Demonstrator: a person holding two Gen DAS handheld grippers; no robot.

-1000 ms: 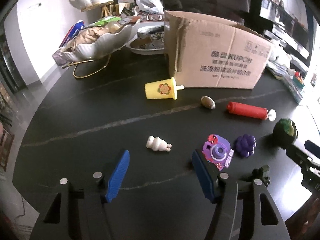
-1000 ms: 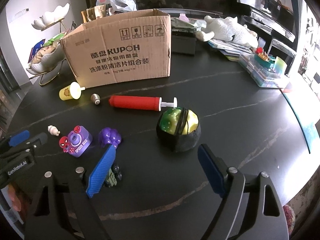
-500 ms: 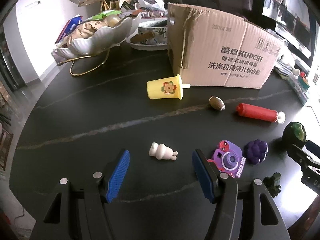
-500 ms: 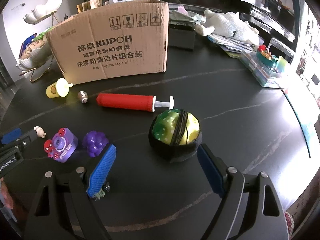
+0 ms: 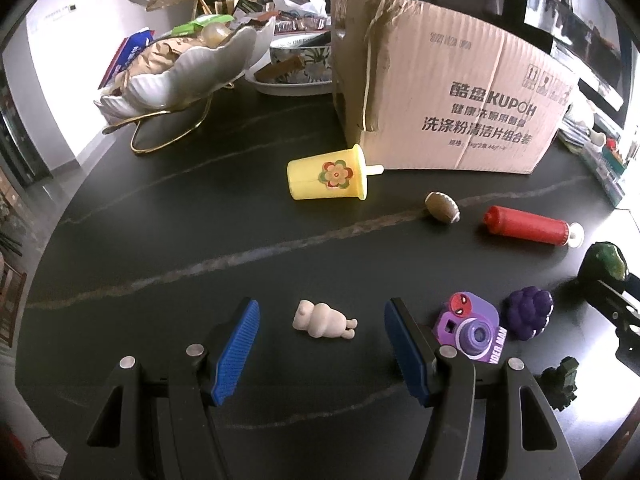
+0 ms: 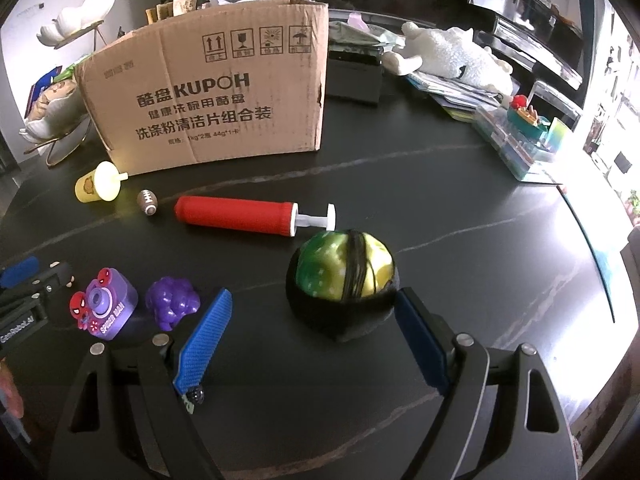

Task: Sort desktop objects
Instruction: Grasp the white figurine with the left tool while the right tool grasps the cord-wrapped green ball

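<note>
On the near part of the dark, pale-veined stone tabletop [image 5: 168, 240], my left gripper [image 5: 322, 334] hangs with its blue-padded jaws spread wide and nothing between them but the small cream-coloured plastic figurine [image 5: 322, 322] lying on its side on the table. My right gripper [image 6: 310, 320] is spread wide as well, and the round yellow-green ball in its black net pouch [image 6: 342, 280] sits just ahead of it, between the two pads; whether the right pad touches the pouch I cannot tell.

The toys lie loose on the table. Right of the figurine are the purple toy camera with the red spider mask [image 5: 472, 330], the purple rubber grape cluster [image 5: 528, 312] and, nearer the table edge, a small dark green toy figure [image 5: 560, 380]. Farther off, just in front of the brown corrugated cardboard box with printed lettering [image 5: 460, 108], lie the yellow plastic cup-shaped toy with a flower sticker [image 5: 328, 176], the little brown toy football [image 5: 442, 208] and the red hand pump with a white plunger [image 5: 528, 226].

I cannot see into the box, so I cannot tell whether anything has been sorted into it. As I judge it, eight pieces are out in the open, none grouped in any order I can read, and neither gripper carries anything. If the box is where they belong, most of the sorting remains, with the figurine and the ball standing closest to my jaws.
</note>
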